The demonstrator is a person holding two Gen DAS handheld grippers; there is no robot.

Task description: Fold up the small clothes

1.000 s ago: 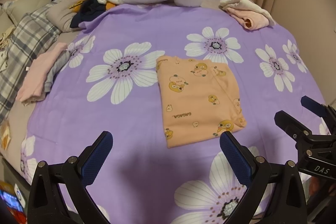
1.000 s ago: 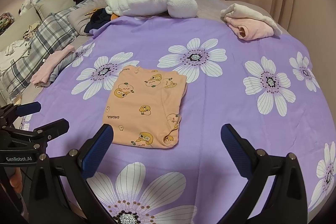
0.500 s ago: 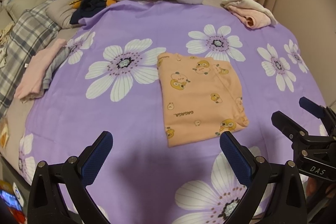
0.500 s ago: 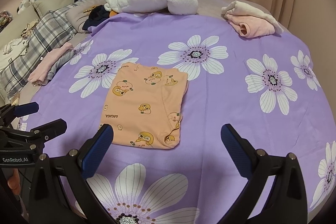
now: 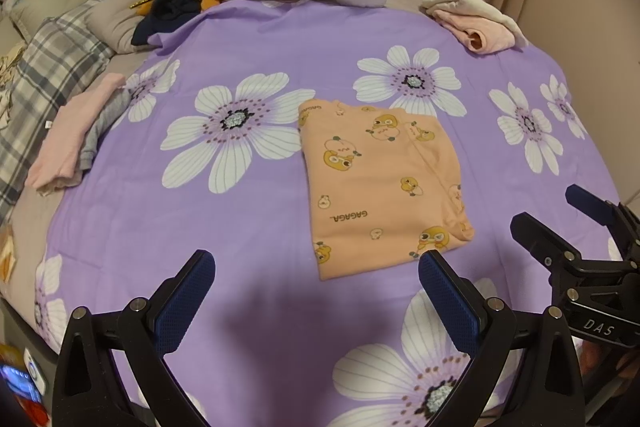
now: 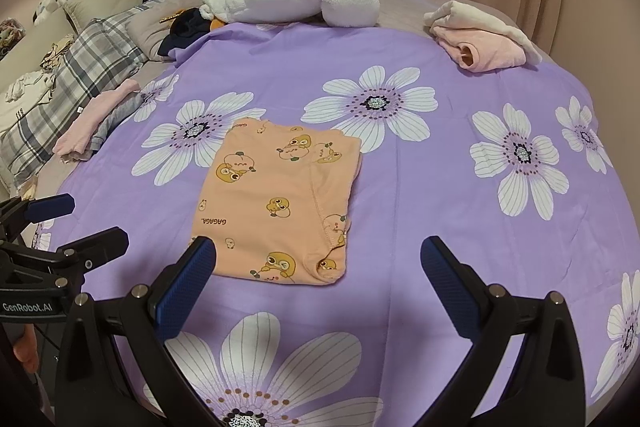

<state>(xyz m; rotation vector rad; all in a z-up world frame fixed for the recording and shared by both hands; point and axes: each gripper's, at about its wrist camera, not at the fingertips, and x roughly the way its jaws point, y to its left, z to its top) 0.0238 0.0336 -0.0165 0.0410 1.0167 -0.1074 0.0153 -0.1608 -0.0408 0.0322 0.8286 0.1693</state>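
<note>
On the purple flowered bedsheet (image 5: 248, 39) in my left wrist view, the folded orange duck-print garment (image 5: 380, 179) lies flat ahead and a little to the right of my left gripper (image 5: 316, 291), whose jaws stand wide and empty above the sheet, with my right gripper (image 5: 560, 215) off to the right, also spread. In my right wrist view, the garment (image 6: 276, 195) sits ahead-left, the right gripper (image 6: 320, 279) wide and holding nothing, its left finger (image 6: 184, 291) overlapping the garment's near edge, the left gripper (image 6: 76, 223) alongside.
</note>
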